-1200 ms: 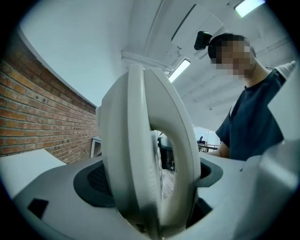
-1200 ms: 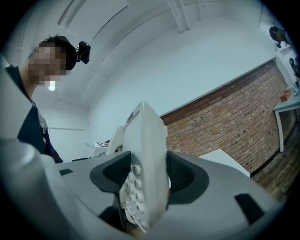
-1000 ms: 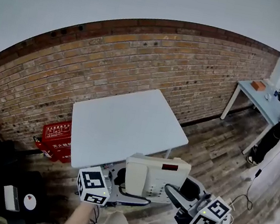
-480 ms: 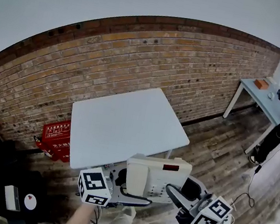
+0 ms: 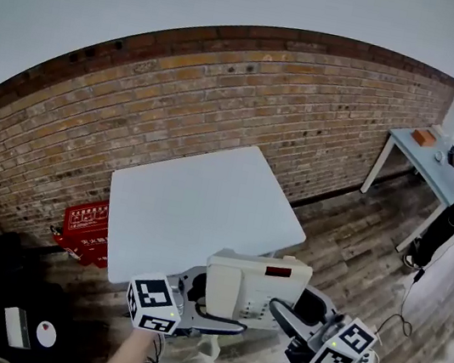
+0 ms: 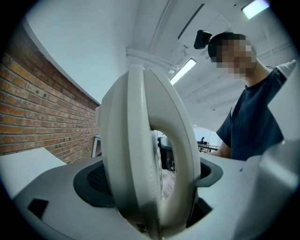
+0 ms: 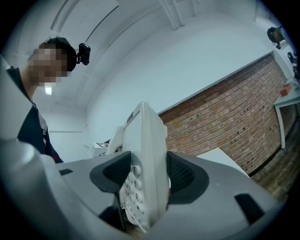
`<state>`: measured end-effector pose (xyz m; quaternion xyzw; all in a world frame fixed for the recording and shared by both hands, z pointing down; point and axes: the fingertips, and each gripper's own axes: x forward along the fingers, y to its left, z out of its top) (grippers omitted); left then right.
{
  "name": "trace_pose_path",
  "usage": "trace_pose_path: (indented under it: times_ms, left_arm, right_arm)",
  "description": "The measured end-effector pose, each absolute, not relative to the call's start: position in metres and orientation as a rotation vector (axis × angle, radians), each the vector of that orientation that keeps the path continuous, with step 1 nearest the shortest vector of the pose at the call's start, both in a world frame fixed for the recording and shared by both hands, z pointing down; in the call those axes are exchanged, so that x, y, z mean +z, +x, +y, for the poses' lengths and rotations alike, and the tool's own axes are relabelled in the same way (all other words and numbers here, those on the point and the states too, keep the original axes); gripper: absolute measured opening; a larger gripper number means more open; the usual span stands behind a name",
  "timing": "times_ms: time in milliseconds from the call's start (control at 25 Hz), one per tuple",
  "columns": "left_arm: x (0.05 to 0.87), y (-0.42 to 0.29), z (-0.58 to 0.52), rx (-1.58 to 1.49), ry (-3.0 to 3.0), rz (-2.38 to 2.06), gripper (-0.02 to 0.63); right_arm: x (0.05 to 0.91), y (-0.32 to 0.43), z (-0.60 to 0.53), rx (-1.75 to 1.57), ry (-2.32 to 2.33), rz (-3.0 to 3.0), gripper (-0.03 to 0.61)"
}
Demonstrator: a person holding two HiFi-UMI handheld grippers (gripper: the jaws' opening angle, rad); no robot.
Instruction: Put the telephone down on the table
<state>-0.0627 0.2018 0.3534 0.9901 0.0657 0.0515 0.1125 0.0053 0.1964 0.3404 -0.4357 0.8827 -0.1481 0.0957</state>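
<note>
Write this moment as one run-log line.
phase: carry; left gripper: shut on telephone; right gripper: shut on telephone; table: telephone not yet down

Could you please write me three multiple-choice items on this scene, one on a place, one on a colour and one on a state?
1. Where is the telephone?
A. Flat on the table
B. Held in the air at the table's near side
C. On the floor

2. What colour is the small window on it?
A. Green
B. Blue
C. Red

3. How do the jaws of the right gripper stand?
A. Shut on the telephone
B. Wide apart and empty
C. Shut on a cable

Answers:
1 B: the head view shows it carried between the left gripper and the right gripper, short of the tabletop.
2 C: a red strip shows on its pale top.
3 A: the right gripper view shows the jaws pressed on both faces of the keypad end.
</note>
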Motion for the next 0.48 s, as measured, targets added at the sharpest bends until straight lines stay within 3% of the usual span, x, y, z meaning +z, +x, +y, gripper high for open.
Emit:
trace_pose_path:
  times_ms: [480]
  left_arm:
    - [0.354,-0.043,0.14,0.156,2.888,0.21,0.477]
  right_arm:
    - [0.342,0.025,0.136,-0.463,-1.312,2.602,0.241]
